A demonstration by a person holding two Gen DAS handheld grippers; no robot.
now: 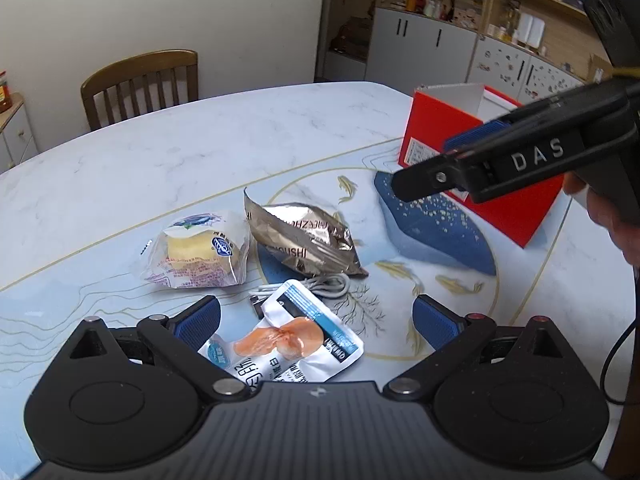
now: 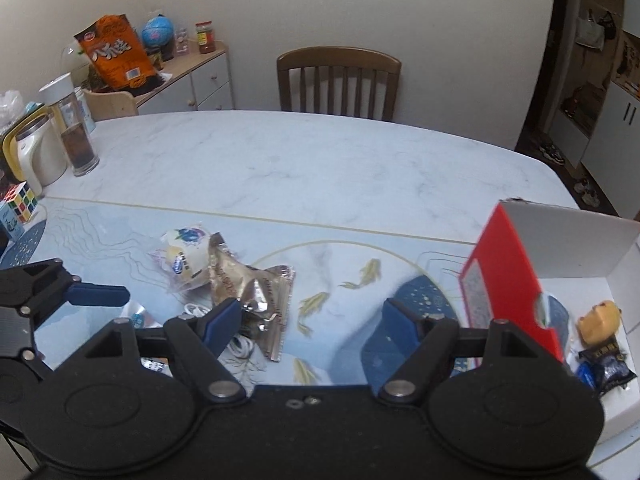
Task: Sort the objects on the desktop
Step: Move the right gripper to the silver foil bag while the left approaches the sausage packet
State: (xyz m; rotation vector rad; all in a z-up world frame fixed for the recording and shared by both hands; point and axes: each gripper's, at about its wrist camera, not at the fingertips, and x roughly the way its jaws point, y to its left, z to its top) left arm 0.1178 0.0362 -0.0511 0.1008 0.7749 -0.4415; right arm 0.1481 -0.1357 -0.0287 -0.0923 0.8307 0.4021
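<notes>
My left gripper (image 1: 316, 316) is open above a white and blue snack packet with an orange picture (image 1: 288, 344), which lies between its fingers. Beyond it lie a coiled white cable (image 1: 324, 286), a gold foil packet (image 1: 300, 238) and a wrapped cake (image 1: 200, 250). My right gripper (image 2: 312, 322) is open and empty, hovering near the red box (image 2: 508, 272). It shows from the side in the left wrist view (image 1: 424, 168). The box holds a small bear toy (image 2: 600, 322) and a dark wrapper (image 2: 604, 368). The gold packet (image 2: 256, 292) and cake (image 2: 184, 256) also show there.
A wooden chair (image 2: 340, 80) stands at the table's far side. A Rubik's cube (image 2: 20, 202), a glass bottle (image 2: 78, 132) and a white jug (image 2: 38, 152) stand at the table's left end. A sideboard with an orange bag (image 2: 116, 54) is behind.
</notes>
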